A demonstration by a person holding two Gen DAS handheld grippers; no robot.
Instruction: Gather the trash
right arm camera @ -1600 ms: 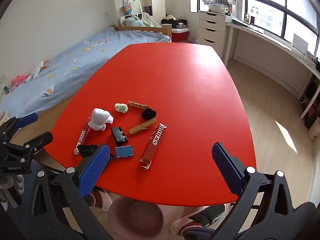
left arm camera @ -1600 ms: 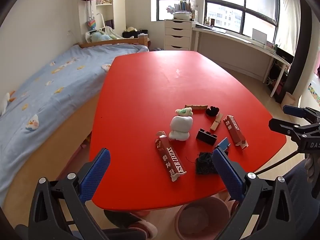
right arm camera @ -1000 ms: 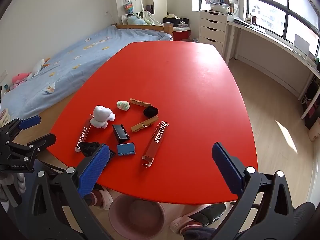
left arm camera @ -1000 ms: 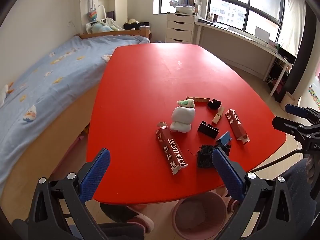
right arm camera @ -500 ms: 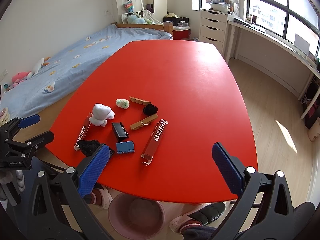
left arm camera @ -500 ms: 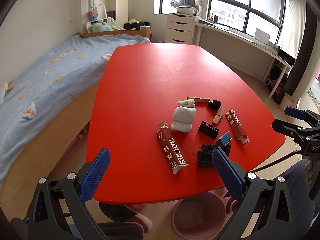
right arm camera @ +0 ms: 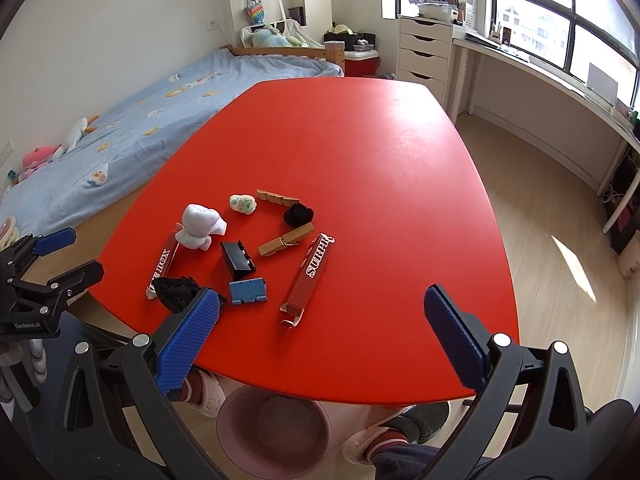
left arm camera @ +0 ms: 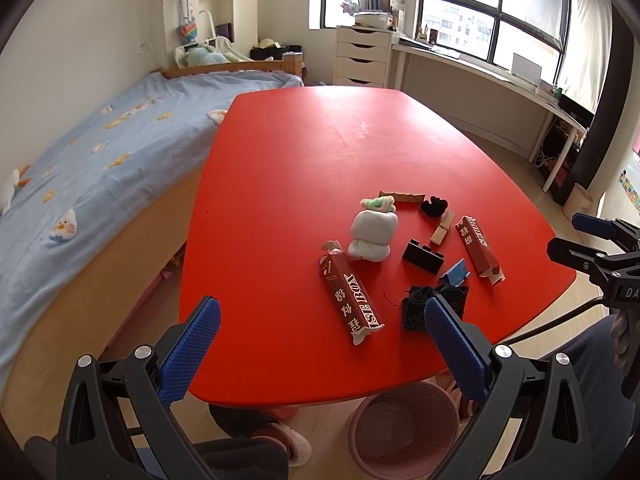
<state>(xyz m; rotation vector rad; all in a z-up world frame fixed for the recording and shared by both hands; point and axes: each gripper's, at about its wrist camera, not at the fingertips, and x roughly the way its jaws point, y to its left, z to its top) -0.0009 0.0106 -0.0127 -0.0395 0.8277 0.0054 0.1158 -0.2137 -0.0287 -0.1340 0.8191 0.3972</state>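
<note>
1. Nearest, at 6 o'clock in both wrist views, a pink waste bin [right arm camera: 276, 432] stands on the floor under the near edge of the red table [right arm camera: 360, 152].
2. The left gripper [left arm camera: 320, 344] hangs over that near edge with its jaws spread wide and nothing between them; its right pad overlaps a black crumpled scrap [left arm camera: 418, 304] in the view, but whether they touch cannot be told.
3. The right gripper [right arm camera: 320, 332] is likewise released and empty, above the table edge. The same black scrap [right arm camera: 176, 290] sits at its left pad, around 9 o'clock of the jaw gap.
4. Just beyond the left gripper's gap, toward 1 o'clock, lies a long red carton [left arm camera: 350, 294] lettered "BOX", flat on the table.
5. Ahead of the right gripper, at 11 o'clock, lies a second red carton [right arm camera: 310, 276], with a blue clip [right arm camera: 248, 290] just beside it at its 9 o'clock.
6. Farther out sit a black clip [right arm camera: 238, 260], a wooden clothespin [right arm camera: 286, 240] and a white wadded tissue [right arm camera: 200, 230] touching the first carton's far end.
7. Farthest in the cluster are a black fuzzy ball [right arm camera: 298, 214], a green-white wad [right arm camera: 242, 203] and a brown serrated strip [right arm camera: 278, 199].
8. A bed with a blue cover [left arm camera: 80, 168] runs along the table at 9 o'clock.
</note>
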